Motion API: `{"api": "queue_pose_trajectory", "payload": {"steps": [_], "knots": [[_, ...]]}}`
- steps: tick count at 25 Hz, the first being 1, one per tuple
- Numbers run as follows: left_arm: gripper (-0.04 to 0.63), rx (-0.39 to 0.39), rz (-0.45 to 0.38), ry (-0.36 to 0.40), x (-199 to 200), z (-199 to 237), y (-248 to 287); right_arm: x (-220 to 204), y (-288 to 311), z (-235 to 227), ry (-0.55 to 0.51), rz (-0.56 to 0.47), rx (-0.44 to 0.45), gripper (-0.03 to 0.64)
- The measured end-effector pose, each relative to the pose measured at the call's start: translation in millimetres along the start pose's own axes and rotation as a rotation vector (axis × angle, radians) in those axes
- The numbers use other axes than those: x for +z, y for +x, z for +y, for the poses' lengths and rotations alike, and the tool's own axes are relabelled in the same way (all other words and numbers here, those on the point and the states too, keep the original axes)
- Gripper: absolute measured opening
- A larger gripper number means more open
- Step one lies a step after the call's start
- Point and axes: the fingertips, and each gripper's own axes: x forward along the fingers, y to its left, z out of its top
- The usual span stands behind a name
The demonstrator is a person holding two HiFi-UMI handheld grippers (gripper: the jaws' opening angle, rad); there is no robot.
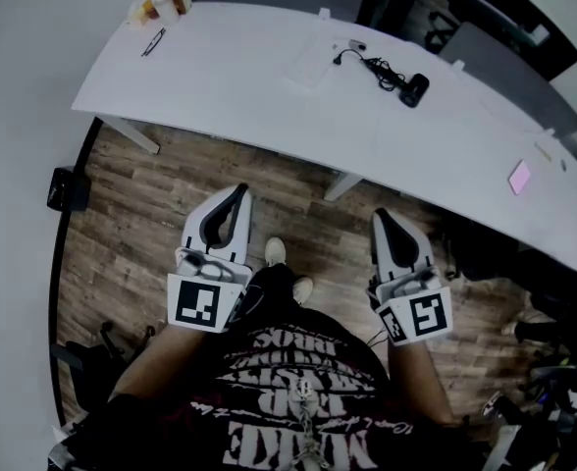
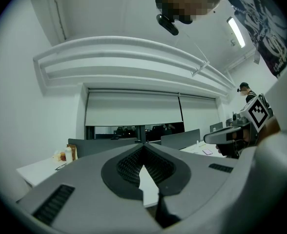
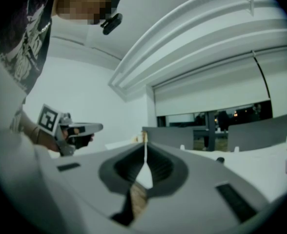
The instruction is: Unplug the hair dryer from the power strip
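Note:
A black hair dryer [image 1: 413, 88] lies on the white table [image 1: 230, 86], its dark cable [image 1: 372, 65] running left to a white power strip [image 1: 316, 64]. Both grippers hang over the wood floor in front of the table, well short of it. My left gripper [image 1: 237, 191] points level at the table with its jaws together and nothing between them. My right gripper [image 1: 382, 215] is likewise shut and holds nothing. In the left gripper view the tips [image 2: 144, 144] meet; in the right gripper view the tips [image 3: 145, 143] meet too.
Bottles [image 1: 161, 6] and a pair of glasses [image 1: 153, 42] sit at the table's left end, a pink item [image 1: 519, 177] at its right. A black box [image 1: 68, 189] stands on the floor at left. Chair bases and dark clutter crowd the lower right.

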Motion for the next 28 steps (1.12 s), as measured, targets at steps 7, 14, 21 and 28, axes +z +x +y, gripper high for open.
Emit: {"api": "queue_pose_trajectory", "payload": {"steps": [7,14,21,28], "knots": [[0.026,0.003,-0.006,-0.023,-4,26,25,14,39,-9,-0.022,-0.016,-0.017,0.034],[0.026,0.000,-0.011,-0.018,2,55,74,28,80,-25,-0.033,-0.012,-0.020,0.034],[0.026,-0.063,-0.037,-0.036,12,67,118,46,109,-45,-0.051,-0.023,-0.059,0.034],[0.026,-0.092,-0.062,-0.046,15,92,141,58,130,-49,-0.086,-0.032,-0.103,0.035]]}}
